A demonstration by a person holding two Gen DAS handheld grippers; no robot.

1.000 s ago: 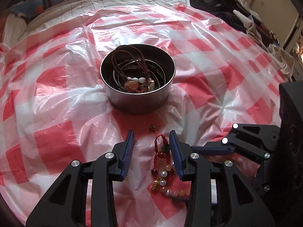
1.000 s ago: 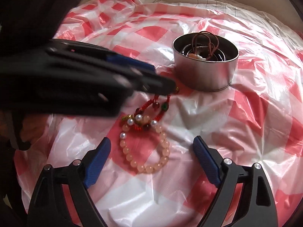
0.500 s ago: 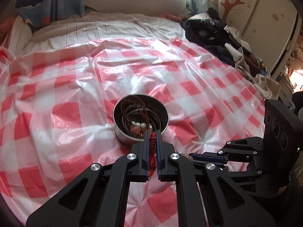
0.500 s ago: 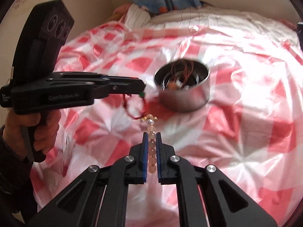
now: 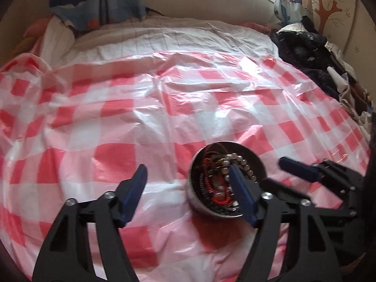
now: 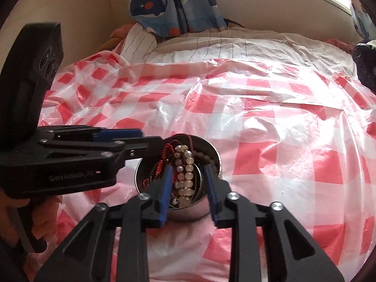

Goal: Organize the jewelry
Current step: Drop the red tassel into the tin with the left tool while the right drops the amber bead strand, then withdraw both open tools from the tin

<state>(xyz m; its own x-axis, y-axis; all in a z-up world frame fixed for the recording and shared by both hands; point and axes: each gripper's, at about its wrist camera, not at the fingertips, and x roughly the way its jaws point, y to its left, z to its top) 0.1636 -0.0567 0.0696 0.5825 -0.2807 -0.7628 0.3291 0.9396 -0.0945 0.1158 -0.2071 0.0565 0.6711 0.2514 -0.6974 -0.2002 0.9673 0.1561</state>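
Note:
A round metal tin [image 5: 199, 205] [image 6: 212, 152] stands on the red-and-white checked plastic sheet. In it lie a pale peach bead bracelet [image 6: 184, 176], a red cord bracelet [image 5: 219, 197] [image 6: 164, 155] and brown cords. My left gripper [image 5: 188, 195] is open and empty, its right finger over the tin. It also shows in the right wrist view [image 6: 131, 138] at the tin's left rim. My right gripper [image 6: 188, 188] is open, just above the tin, with the bead bracelet lying between its fingers. It shows in the left wrist view [image 5: 298, 166] to the right of the tin.
The checked sheet [image 5: 164, 108] covers a bed with a striped white sheet [image 6: 235, 49] behind it. Dark clothes [image 5: 305, 47] are piled at the far right. A whale-print curtain [image 6: 174, 4] hangs at the back wall.
Both grippers carried the joined bracelets over the tin and opened. The bead bracelet and red cord bracelet now lie inside the tin.

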